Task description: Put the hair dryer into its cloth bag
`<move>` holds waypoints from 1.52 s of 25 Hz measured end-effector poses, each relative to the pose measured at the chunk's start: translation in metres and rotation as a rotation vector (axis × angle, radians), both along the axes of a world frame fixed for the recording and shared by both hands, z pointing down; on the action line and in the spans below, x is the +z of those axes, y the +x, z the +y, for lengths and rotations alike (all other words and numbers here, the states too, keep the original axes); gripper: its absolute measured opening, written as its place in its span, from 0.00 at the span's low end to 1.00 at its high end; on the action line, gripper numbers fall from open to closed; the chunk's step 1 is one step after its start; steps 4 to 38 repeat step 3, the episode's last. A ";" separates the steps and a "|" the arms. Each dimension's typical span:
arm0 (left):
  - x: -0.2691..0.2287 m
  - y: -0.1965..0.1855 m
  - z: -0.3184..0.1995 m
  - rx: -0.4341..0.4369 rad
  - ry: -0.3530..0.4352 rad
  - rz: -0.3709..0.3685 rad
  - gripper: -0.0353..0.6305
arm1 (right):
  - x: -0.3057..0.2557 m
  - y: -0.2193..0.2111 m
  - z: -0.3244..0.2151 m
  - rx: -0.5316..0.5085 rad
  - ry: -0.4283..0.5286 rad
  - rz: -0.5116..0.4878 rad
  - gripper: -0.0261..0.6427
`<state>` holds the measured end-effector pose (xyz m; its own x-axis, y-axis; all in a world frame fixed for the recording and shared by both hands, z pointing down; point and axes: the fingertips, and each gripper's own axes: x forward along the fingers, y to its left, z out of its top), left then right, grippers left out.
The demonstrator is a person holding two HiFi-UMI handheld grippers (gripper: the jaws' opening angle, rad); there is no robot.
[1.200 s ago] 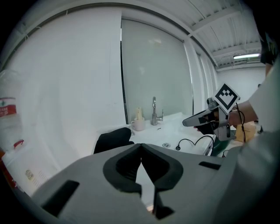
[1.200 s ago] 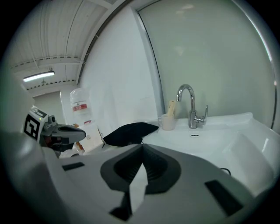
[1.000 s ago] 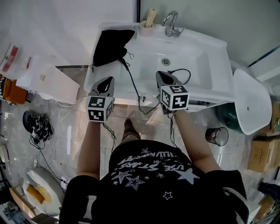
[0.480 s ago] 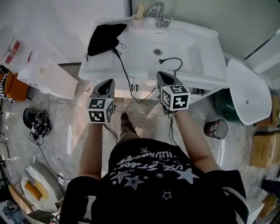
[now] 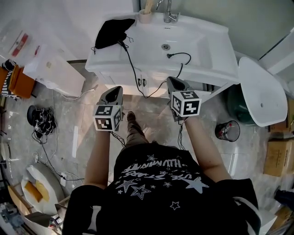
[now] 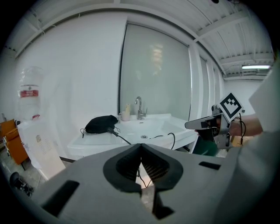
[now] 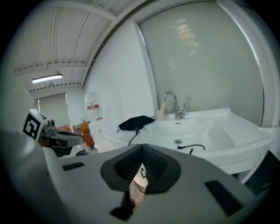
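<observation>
While the person is standing back from the white sink (image 5: 209, 43), the left tool (image 5: 116, 89) and the right tool (image 5: 171, 79) are hovering side by side over the floor (image 5: 73, 105), well apart from the sink's front edge. Each tool is showing its jaws closed tip to tip, with nothing between them. The black cloth bag (image 5: 111, 31) is lying on the sink's left rear corner, near the cup (image 5: 145, 17) and the faucet (image 5: 167, 13). A black cord (image 5: 134, 71) is running out of the bag, hanging over the front edge and looping back into the basin. The hair dryer's body is not showing outside the bag.
</observation>
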<state>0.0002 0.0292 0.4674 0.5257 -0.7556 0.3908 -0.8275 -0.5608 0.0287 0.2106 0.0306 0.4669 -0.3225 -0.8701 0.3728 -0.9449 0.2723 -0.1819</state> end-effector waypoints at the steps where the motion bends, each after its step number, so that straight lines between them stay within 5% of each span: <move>1: 0.000 0.000 0.005 -0.003 -0.002 0.002 0.07 | 0.000 -0.001 0.004 -0.003 0.001 -0.001 0.05; 38: 0.001 -0.001 0.014 -0.009 -0.004 0.006 0.07 | 0.001 -0.002 0.013 -0.009 0.001 -0.003 0.05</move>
